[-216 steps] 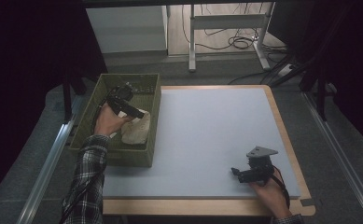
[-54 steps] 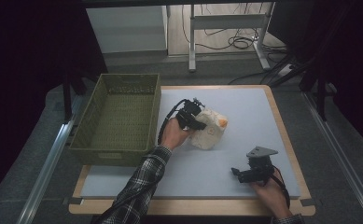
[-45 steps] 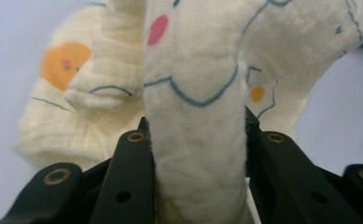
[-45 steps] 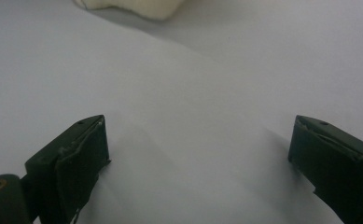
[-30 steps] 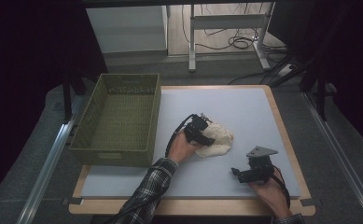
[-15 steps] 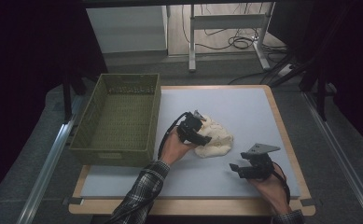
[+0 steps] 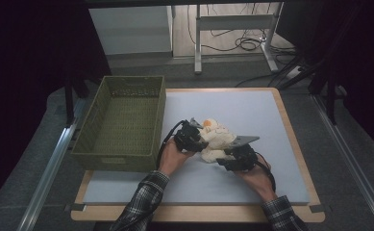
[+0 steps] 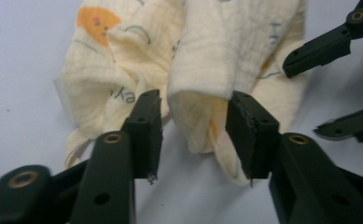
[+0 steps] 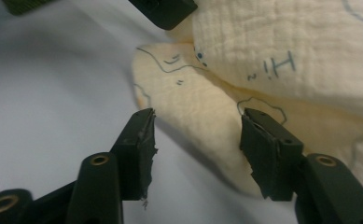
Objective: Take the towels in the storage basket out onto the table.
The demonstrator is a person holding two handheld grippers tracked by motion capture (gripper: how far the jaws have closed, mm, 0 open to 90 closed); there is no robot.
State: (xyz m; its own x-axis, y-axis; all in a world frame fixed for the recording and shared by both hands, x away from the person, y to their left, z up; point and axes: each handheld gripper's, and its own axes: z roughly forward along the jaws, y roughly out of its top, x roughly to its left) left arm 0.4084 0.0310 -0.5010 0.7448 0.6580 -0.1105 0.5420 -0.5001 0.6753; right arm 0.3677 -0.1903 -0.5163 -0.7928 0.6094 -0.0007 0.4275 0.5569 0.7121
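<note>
Cream cloth lies bunched mid-table on the pale mat, right of the green basket.
We see the left gripper and the right gripper spread apart, each straddling a fold.

Soft cloth, matt plastic, woven basket

The cloth is crinkled cream muslin with printed marks. The left gripper and right gripper are matt black plastic with brass-looking rivets and rough-edged pads. The basket looks woven, olive, matt. The mat is smooth, matt, edged in wood.
</note>
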